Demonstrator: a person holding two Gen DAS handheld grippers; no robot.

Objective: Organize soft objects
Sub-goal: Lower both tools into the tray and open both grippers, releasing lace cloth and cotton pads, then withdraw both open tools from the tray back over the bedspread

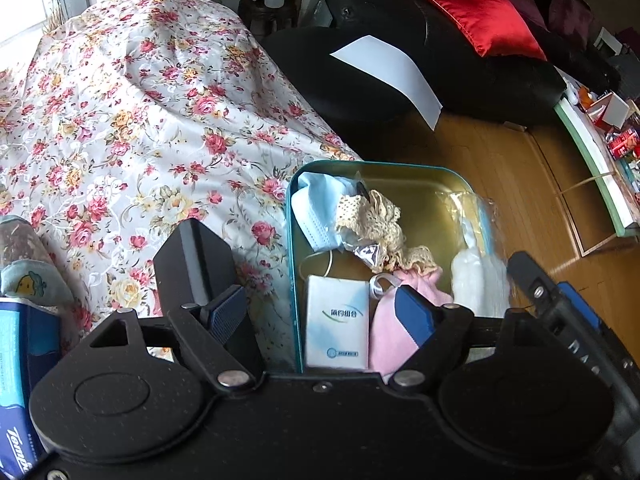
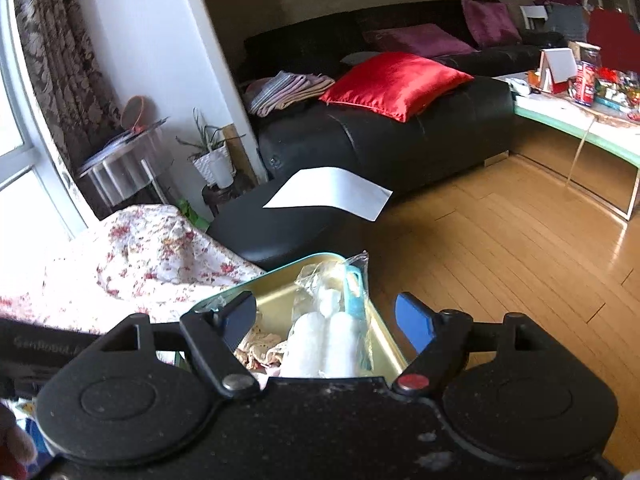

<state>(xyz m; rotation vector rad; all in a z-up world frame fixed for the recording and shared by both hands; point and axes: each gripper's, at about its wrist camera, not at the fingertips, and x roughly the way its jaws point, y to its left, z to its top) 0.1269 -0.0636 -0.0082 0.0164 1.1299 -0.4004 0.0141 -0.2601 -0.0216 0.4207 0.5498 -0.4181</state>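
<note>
Teal-rimmed metal tin with gold interior is sitting open on the flower-print cloth, at its edge beside the wooden floor. Inside it: light blue face mask in the far-left corner, cream lace piece beside it, small silver foil packet at the lace, white rectangular box with blue print at the near-left, pink soft cloth just right of the box, clear plastic bag of white rolls along the right wall.

Around: blue tissue pack and a rolled cloth with a yellow cartoon print lying on the cloth to my left. Black leather sofa behind, with a red satin cushion and a white paper sheet on its footrest. Cluttered pale green low table off to the right.

My left gripper is hovering with jaws partly apart, left finger outside the tin wall, right finger overlapping the pink cloth; contact I can't tell, nothing clamped.

My right gripper is also partly open, straddling the bag of rolls, pads clear of it, holding nothing.
</note>
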